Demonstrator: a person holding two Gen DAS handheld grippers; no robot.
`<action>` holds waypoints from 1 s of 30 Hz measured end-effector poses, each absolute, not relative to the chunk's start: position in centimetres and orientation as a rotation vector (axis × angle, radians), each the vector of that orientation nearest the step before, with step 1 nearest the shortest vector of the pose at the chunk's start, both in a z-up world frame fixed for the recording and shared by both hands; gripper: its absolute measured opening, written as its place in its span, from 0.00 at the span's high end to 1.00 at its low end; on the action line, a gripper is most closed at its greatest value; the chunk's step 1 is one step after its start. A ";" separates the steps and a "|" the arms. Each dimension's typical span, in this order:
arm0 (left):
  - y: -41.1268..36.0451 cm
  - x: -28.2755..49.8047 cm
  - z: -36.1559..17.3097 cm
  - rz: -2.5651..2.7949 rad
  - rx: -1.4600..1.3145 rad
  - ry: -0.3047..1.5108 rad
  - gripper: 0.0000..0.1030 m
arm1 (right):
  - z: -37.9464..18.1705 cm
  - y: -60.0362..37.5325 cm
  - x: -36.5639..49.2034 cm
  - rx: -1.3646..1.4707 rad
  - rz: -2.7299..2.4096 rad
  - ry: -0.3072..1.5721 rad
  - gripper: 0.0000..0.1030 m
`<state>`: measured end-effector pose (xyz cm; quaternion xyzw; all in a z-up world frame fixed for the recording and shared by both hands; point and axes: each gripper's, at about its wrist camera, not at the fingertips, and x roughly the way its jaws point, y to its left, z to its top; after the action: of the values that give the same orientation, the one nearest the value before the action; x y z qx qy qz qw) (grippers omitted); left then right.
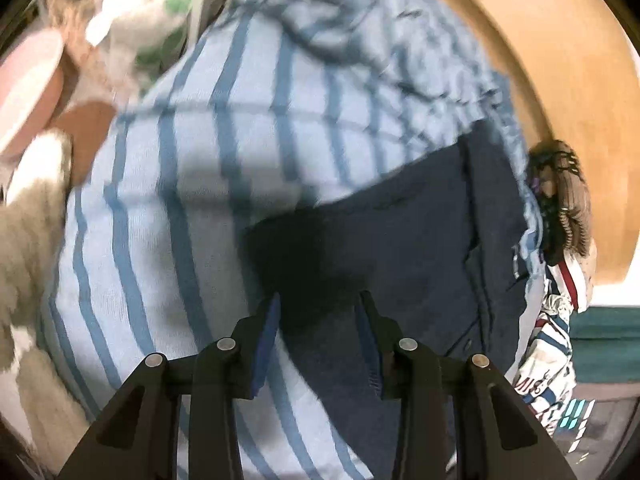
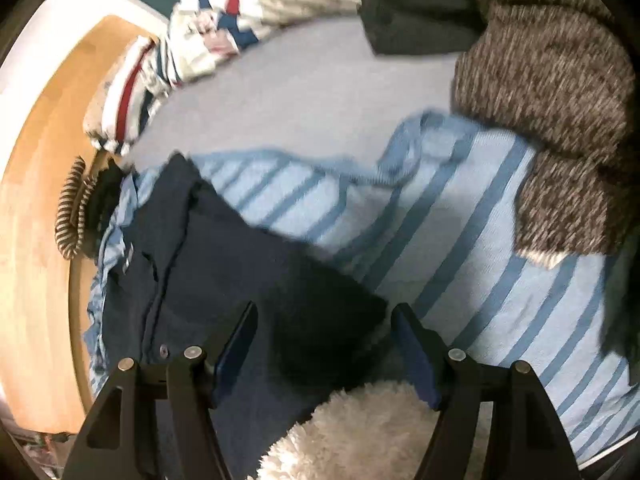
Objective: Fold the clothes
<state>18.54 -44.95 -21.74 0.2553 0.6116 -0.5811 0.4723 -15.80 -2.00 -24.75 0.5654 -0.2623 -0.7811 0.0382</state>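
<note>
A navy buttoned shirt (image 1: 400, 232) (image 2: 208, 248) lies on a light blue cloth with darker blue stripes (image 1: 192, 168) (image 2: 460, 240). My left gripper (image 1: 320, 298) hovers over the navy shirt's dark edge. Its jaws stand partly apart, both blue pads are bare, and nothing is pinched between them. My right gripper (image 2: 326, 306) is above the same shirt with its jaws wide apart and no cloth between the pads. A cream fluffy fabric (image 2: 352, 436) shows low between the right fingers, closer to the camera.
A brown marled knit (image 2: 552, 92) lies at the upper right. A white garment with red and blue print (image 2: 192, 32) (image 1: 548, 360) sits at the far edge, near a small striped item (image 2: 70, 208). The wooden tabletop (image 2: 36, 184) (image 1: 540, 60) curves around the pile. Beige fluffy cloth (image 1: 28, 240) is at left.
</note>
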 end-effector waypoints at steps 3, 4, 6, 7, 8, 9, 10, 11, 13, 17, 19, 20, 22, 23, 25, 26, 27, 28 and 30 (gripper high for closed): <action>-45.2 17.8 -20.5 -1.519 0.591 1.475 0.61 | -23.1 -2.1 -14.9 1.583 -2.486 -0.776 0.22; -45.5 17.4 -20.4 -1.541 0.587 1.481 0.59 | -22.8 -2.2 -14.7 1.548 -2.493 -0.767 0.21; -45.9 17.0 -20.6 -1.551 0.589 1.493 0.44 | -22.8 -2.2 -14.7 1.535 -2.461 -0.769 0.21; -46.0 16.9 -20.8 -1.542 0.584 1.499 0.40 | -23.0 -2.3 -14.9 1.551 -2.437 -0.776 0.21; -46.0 17.1 -21.0 -1.530 0.583 1.509 0.40 | -23.3 -2.3 -15.1 1.568 -2.413 -0.784 0.21; -45.9 17.2 -21.2 -1.517 0.584 1.519 0.40 | -23.8 -2.1 -15.4 1.615 -2.385 -0.807 0.21; -45.5 17.7 -21.2 -1.510 0.588 1.531 0.40 | -24.5 -1.9 -15.7 1.663 -2.352 -0.842 0.21; -45.3 17.9 -21.3 -1.511 0.590 1.543 0.40 | -25.1 -1.7 -16.0 1.710 -2.318 -0.877 0.21; -45.1 18.1 -21.5 -1.520 0.594 1.567 0.40 | -26.3 -1.4 -16.4 1.771 -2.246 -0.954 0.21; -44.6 17.8 -21.4 -1.533 0.631 1.542 0.40 | -27.5 -1.0 -16.7 1.822 -2.157 -1.020 0.21; -44.4 17.9 -21.6 -1.506 0.649 1.533 0.40 | -27.8 -1.1 -16.8 1.843 -2.133 -1.015 0.21; -44.3 18.0 -21.8 -1.490 0.652 1.530 0.40 | -28.0 -1.2 -16.9 1.859 -2.121 -1.008 0.21; -44.3 18.2 -22.1 -1.466 0.656 1.521 0.40 | -28.2 -1.3 -17.0 1.876 -2.108 -1.002 0.21; -44.3 18.1 -22.2 -1.462 0.660 1.514 0.40 | -28.2 -1.3 -17.0 1.874 -2.105 -1.005 0.21; -44.4 18.2 -22.4 -1.457 0.667 1.507 0.40 | -28.3 -1.2 -16.9 1.868 -2.098 -1.016 0.21; -44.4 18.2 -22.4 -1.458 0.668 1.509 0.40 | -28.3 -1.1 -16.9 1.864 -2.095 -1.023 0.21; -44.5 18.2 -22.4 -1.458 0.669 1.511 0.40 | -28.3 -1.1 -16.9 1.862 -2.091 -1.031 0.21; -44.5 18.2 -22.5 -1.459 0.671 1.513 0.40 | -28.4 -1.0 -16.8 1.860 -2.086 -1.039 0.21; -44.5 18.3 -22.5 -1.454 0.669 1.515 0.40 | -28.4 -1.0 -16.8 1.860 -2.075 -1.052 0.21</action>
<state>18.33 -44.55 -22.53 0.2707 0.6134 -0.5885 0.4518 -16.80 -0.95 -28.44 0.6223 -0.3519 -0.6944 0.0816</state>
